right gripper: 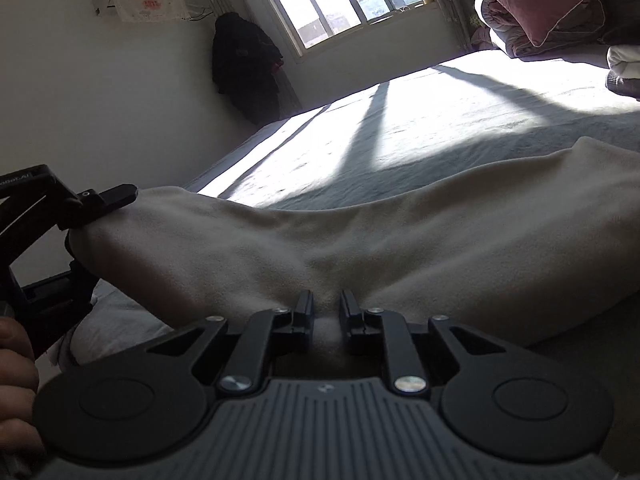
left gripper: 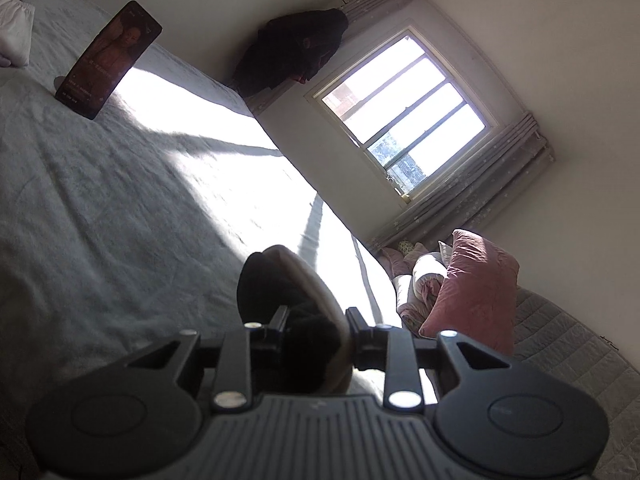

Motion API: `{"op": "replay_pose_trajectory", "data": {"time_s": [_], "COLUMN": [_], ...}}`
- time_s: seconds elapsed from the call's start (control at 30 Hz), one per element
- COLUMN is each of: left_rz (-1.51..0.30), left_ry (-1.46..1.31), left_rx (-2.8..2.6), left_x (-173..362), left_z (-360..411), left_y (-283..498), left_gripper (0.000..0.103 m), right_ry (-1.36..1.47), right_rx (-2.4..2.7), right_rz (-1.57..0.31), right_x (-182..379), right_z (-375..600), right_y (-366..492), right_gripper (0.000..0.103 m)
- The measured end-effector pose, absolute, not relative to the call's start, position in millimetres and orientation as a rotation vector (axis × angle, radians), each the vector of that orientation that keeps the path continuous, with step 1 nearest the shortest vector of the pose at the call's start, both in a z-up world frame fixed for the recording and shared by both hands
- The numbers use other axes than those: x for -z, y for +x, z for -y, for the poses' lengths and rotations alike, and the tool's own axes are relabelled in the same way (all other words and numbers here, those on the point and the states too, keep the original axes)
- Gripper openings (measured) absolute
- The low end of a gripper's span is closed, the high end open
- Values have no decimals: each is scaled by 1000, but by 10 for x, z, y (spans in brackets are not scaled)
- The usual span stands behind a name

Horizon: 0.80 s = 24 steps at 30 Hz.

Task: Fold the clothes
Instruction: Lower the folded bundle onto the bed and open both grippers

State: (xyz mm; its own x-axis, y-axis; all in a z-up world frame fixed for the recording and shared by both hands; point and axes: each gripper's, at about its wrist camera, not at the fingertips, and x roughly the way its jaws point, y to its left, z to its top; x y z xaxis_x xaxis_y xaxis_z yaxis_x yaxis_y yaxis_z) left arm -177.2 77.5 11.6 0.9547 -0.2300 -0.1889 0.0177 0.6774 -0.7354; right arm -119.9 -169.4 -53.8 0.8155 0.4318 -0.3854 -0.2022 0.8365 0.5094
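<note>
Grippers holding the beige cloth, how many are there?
2. The right gripper pinches the beige cloth near its middle; the left gripper clamps its left end. No others show.

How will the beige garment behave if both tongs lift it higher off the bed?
Likely floppy: the beige garment sags between the right tongs and left tongs, so the middle should droop. Probably light, since small pinches hold it up. Its fleecy-looking surface suggests little slip, though the unheld end on the bed may drag.
</note>
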Motion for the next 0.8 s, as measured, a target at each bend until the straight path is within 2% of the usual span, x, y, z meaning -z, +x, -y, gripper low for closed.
{"op": "replay_pose_trajectory", "data": {"time_s": [0.13,0.23,0.3,0.5,0.53,0.57,0.6,0.8], "left_rz": [-262,-259,-264,-305,-318,-333,-354,-446], "left_ry": [-782,-754,-741,-707,-703,-701,-700,-700], "left_rx": [202,249,281,366,383,404,427,468], "left_x": [-297,-387,-422,-440,-416,-390,-365,-197], "left_z": [-582,-406,-284,111,190,266,337,531], "left_y": [-1763,-1753,-1735,-1611,-1586,-1557,-1523,-1459], "left_gripper": [29,29,27,23,20,10,9,9], "right_ry": [607,661,679,754,779,803,828,963], "right_rx": [-361,-346,-316,-260,-255,-250,-245,-219], "right_rz": [-536,-521,-501,-458,-456,-453,-451,-439], "right_x": [504,453,403,345,355,364,373,422], "right_z": [1884,2027,2120,2393,2441,2490,2538,2794], "right_y": [-1199,-1246,-1289,-1383,-1391,-1398,-1406,-1446], "right_gripper": [23,33,43,45,46,46,46,48]}}
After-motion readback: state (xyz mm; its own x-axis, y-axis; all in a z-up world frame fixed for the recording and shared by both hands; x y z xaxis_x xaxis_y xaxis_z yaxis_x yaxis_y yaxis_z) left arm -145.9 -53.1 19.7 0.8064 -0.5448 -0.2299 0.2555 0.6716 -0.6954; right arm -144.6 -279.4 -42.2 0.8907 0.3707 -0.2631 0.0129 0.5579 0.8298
